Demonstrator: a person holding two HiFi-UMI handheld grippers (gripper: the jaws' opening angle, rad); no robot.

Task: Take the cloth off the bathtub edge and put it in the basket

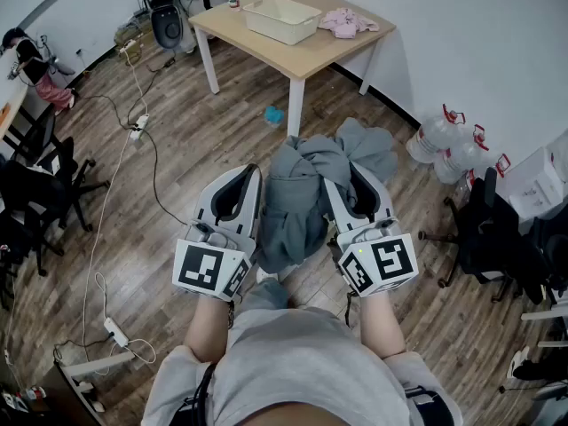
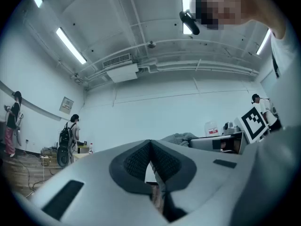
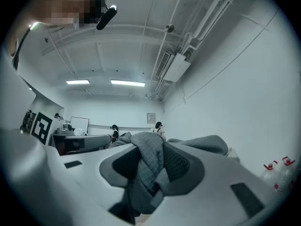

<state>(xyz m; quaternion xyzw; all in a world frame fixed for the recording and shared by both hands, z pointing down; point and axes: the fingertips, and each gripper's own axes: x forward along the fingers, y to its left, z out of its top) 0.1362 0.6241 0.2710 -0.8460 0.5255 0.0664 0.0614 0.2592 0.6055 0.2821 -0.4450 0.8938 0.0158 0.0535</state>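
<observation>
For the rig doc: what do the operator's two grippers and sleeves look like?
Both left gripper and right gripper have light grey moulded shells with dark textured pads; each carries a cube of black-and-white square markers. Operator wears a grey short-sleeved shirt.

From my remote seat: the cloth (image 1: 297,198) is slate grey with a fine quilted grid. The left hand-held gripper (image 1: 253,174) and right hand-held gripper (image 1: 351,177) are white, their pads (image 3: 181,166) dark grey mesh, their marker cubes (image 1: 211,271) black squares on white. The worktop (image 1: 342,50) is pale wood on white legs, the basket (image 1: 306,11) cream, the garment (image 1: 348,23) pink. The floor (image 1: 169,176) is brown plank. The water bottles (image 1: 435,138) are clear with red handles.
</observation>
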